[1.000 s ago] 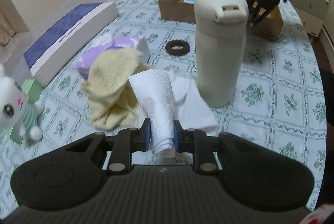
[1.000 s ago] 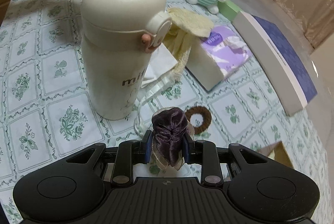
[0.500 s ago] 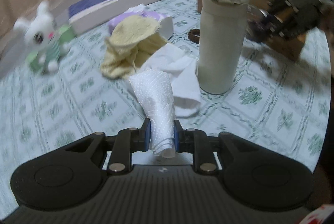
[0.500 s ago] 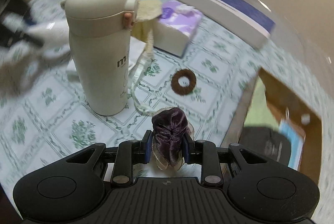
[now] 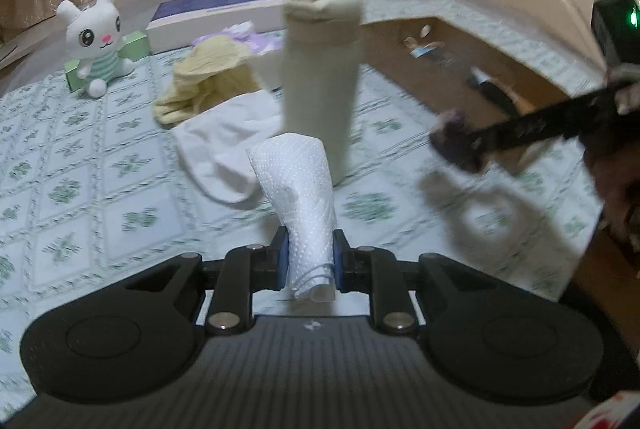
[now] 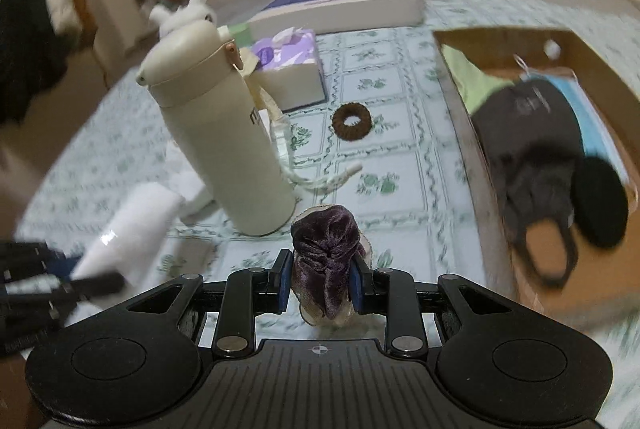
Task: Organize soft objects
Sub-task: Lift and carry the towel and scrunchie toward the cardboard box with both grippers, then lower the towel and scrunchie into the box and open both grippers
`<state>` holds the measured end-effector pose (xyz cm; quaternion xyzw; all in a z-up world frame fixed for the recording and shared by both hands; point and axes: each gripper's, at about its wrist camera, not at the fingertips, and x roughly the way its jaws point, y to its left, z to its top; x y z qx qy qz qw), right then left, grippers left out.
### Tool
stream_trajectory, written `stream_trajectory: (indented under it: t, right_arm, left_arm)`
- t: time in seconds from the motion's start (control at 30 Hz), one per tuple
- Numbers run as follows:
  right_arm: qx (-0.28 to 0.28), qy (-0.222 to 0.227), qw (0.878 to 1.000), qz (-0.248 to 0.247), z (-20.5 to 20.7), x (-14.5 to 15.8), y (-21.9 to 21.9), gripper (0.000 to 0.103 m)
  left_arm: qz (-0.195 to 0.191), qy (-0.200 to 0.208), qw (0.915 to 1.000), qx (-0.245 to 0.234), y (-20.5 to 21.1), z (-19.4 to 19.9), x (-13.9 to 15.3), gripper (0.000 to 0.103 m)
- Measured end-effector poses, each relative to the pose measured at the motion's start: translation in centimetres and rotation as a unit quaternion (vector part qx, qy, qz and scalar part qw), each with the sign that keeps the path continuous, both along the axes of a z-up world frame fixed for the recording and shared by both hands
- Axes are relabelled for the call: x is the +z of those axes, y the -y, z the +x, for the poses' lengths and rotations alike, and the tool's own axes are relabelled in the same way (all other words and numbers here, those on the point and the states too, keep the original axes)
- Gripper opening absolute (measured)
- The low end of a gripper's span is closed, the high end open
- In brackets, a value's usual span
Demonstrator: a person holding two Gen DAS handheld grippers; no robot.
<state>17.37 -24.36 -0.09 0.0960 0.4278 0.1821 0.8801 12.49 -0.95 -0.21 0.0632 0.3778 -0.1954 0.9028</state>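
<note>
Through the left wrist camera we are seeing our left gripper (image 5: 310,261) pinching one white paper towel (image 5: 296,185) above the floral tablecloth (image 5: 100,197), with one cream bottle (image 5: 320,69), one plush bunny (image 5: 98,37), one yellow cloth (image 5: 204,81) and one white cloth (image 5: 228,145) lying beyond. Through the right wrist camera our right gripper (image 6: 320,285) is squeezing one purple velvet scrunchie (image 6: 326,261) just beside the cardboard box (image 6: 592,293); one brown scrunchie (image 6: 352,121) is lying near one purple tissue box (image 6: 292,69), and the bottle's lettering is too hidden to read.
</note>
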Motion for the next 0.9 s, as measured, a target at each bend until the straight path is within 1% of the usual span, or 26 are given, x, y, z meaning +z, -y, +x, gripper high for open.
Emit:
stream_trajectory:
  t: [0.13, 0.2, 0.4, 0.53, 0.73, 0.9]
  right_arm:
    - [-0.024, 0.007, 0.999, 0.022, -2.8, 0.5, 0.8, 0.029]
    - [-0.033, 0.011, 0.999, 0.022, -4.0, 0.8, 1.4, 0.029]
    - [-0.055, 0.027, 0.998, -0.001, -6.7, 1.9, 3.6, 0.029]
    - [-0.079, 0.043, 0.995, -0.034, -7.9, 2.9, 5.5, 0.029]
    - [-0.109, 0.060, 0.989, -0.074, -9.2, 4.3, 9.0, 0.029]
    - [-0.121, 0.066, 0.987, -0.084, -9.0, 4.4, 12.2, 0.029]
  left_arm:
    - [-0.024, 0.002, 0.9997, 0.003, 1.9, -1.3, 0.7, 0.019]
    - [-0.029, 0.004, 0.9996, 0.001, 3.2, -2.0, 0.9, 0.019]
    - [-0.035, 0.011, 0.9993, -0.003, 7.1, -3.3, 1.5, 0.019]
    - [-0.041, 0.020, 0.9988, -0.014, 10.0, -3.7, 2.2, 0.019]
    - [-0.061, 0.019, 0.9975, -0.032, 14.4, -3.0, 2.9, 0.019]
    - [-0.072, 0.017, 0.9963, -0.043, 17.8, -2.0, 3.4, 0.019]
